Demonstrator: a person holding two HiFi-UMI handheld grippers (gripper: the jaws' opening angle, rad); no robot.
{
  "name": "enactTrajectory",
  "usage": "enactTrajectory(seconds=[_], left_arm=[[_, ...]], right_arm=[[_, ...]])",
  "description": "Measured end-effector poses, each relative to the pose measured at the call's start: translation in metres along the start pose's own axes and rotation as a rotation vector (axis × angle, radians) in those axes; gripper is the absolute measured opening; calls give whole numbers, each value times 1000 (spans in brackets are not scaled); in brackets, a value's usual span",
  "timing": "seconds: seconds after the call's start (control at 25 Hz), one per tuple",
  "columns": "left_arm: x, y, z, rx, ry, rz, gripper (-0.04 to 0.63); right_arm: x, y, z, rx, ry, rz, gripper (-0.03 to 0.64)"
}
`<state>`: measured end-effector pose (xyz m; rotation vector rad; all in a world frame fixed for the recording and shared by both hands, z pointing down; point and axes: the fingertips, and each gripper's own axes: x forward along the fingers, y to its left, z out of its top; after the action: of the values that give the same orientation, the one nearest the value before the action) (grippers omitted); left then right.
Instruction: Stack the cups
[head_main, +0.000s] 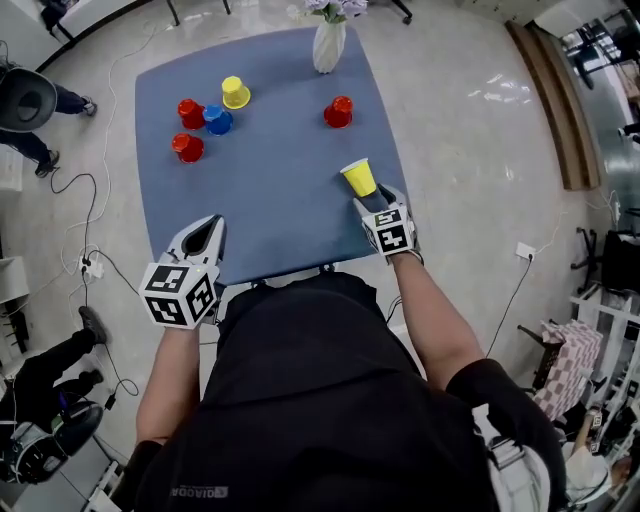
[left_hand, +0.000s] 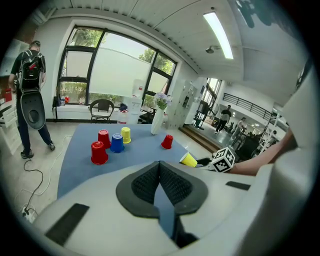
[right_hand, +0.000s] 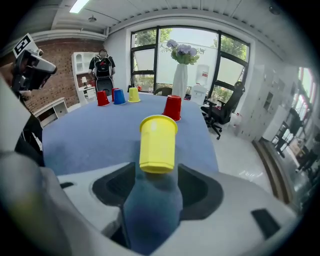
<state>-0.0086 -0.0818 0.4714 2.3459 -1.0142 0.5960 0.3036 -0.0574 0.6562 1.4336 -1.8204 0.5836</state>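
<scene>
Jaws of the right gripper (right_hand: 159, 176) stood released, flanking the yellow cup (right_hand: 158, 144) at the surface's (head_main: 270, 205) lower right; left gripper's (left_hand: 160, 172) jaws were clenched, empty. Nudged, the cup might topple off the nearby edge.

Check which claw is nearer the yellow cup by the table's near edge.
Right. The right claw is open around the yellow cup; the left claw, shut, is at the table's near left corner, well away.
</scene>
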Motion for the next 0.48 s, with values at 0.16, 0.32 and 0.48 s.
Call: enactTrajectory(seconds=[0.16, 0.32, 0.48], left_arm=[[1, 1, -3, 2, 9, 8, 3], [1, -1, -2, 4, 11, 13, 3], [-1, -6, -4, 5, 12, 16, 4]], right_arm=[[8, -3, -4, 28, 1, 10, 253], [10, -5, -4, 67, -7, 32, 253], [9, -1, -1, 48, -20, 49, 252]])
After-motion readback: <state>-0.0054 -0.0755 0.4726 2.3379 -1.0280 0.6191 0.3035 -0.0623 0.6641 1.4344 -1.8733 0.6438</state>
